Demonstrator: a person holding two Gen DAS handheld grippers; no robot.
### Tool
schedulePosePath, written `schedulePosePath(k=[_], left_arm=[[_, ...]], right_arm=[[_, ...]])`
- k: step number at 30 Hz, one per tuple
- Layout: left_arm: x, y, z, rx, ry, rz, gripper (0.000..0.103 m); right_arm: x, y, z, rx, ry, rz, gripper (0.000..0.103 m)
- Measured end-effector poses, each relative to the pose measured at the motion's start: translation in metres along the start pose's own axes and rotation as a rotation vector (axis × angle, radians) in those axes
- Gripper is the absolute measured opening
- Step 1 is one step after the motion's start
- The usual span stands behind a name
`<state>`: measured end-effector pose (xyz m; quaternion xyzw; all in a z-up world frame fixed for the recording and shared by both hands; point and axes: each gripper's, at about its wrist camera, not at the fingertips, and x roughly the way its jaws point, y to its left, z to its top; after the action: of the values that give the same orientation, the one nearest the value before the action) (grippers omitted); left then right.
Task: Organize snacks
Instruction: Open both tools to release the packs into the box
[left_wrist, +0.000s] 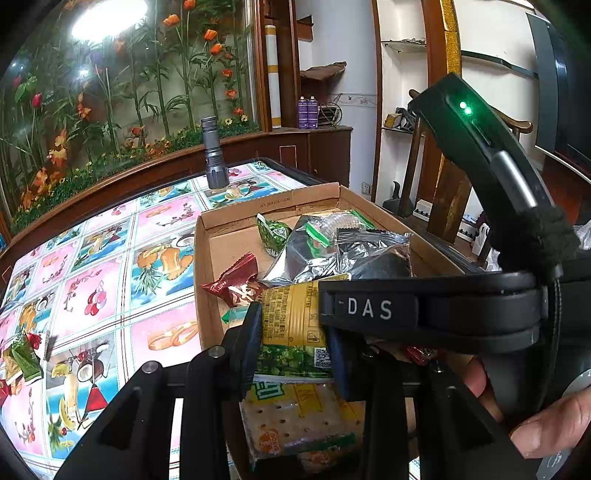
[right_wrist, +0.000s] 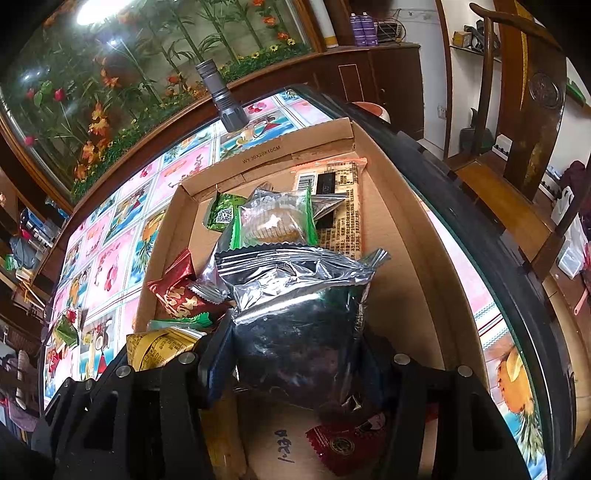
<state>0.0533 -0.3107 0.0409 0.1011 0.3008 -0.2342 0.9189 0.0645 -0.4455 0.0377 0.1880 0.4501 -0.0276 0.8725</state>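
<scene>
1. Left wrist view: the left gripper (left_wrist: 293, 345) fills the bottom centre of the frame. Its jaws stand narrowly apart and pinch a yellow-and-green snack packet (left_wrist: 293, 325) between the pads, over the near end of a cardboard box (left_wrist: 201, 266).

2. Below that packet, at the bottom centre, lies a cracker pack (left_wrist: 295, 421) with pale, dotted biscuits pictured on it. Up the middle of the frame, the box holds a red wrapped sweet (left_wrist: 236, 280), silver foil pouches and a small green sachet (left_wrist: 273, 230).

3. The right gripper's black body crosses the right side of this view, and a hand (left_wrist: 546, 424) shows at the lower right.

4. Risk, as a judgement: the grip is on a thin, slippery film. If the packet is let go at a tilt, it may slide off the heap and out over the low box wall.

5. Right wrist view: the right gripper (right_wrist: 295, 363) sits at the bottom centre, jaws about half open and pressed on a silver and dark foil pouch (right_wrist: 295, 332), crinkled and puffy, above the box floor.

6. More loose snacks (right_wrist: 64, 328) wait on the patterned tablecloth (right_wrist: 110, 266) at the left edge. A grey torch (right_wrist: 221, 96) stands at upper centre.

7. Risk: the two grippers work close together and could knock each other; squeezing the puffy pouch could crush what is inside.
</scene>
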Motion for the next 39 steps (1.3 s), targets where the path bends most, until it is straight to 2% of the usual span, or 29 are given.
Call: schedulePosePath(k=[10, 12, 19, 24, 29, 39], left_arm=[[0.002, 0.002, -0.001, -0.005, 0.005, -0.003, 0.034], [0.003, 0.003, -0.001, -0.009, 0.01, -0.007, 0.04], [0.004, 0.006, -0.002, -0.021, 0.017, -0.007, 0.043], [0.004, 0.011, -0.003, -0.044, 0.02, -0.008, 0.052], [0.001, 0.007, -0.004, -0.027, 0.011, 0.003, 0.053], [0.0, 0.008, -0.005, -0.029, 0.009, 0.002, 0.062]], right_arm=[[0.0, 0.0, -0.001, -0.007, -0.002, -0.011, 0.062], [0.0, 0.0, -0.001, -0.007, -0.002, -0.013, 0.062], [0.001, 0.001, -0.001, -0.012, -0.001, -0.022, 0.062], [0.001, 0.002, -0.001, -0.015, -0.005, -0.037, 0.062], [-0.005, 0.004, -0.002, -0.023, -0.036, -0.059, 0.063], [-0.009, 0.002, -0.004, -0.017, -0.06, -0.078, 0.067]])
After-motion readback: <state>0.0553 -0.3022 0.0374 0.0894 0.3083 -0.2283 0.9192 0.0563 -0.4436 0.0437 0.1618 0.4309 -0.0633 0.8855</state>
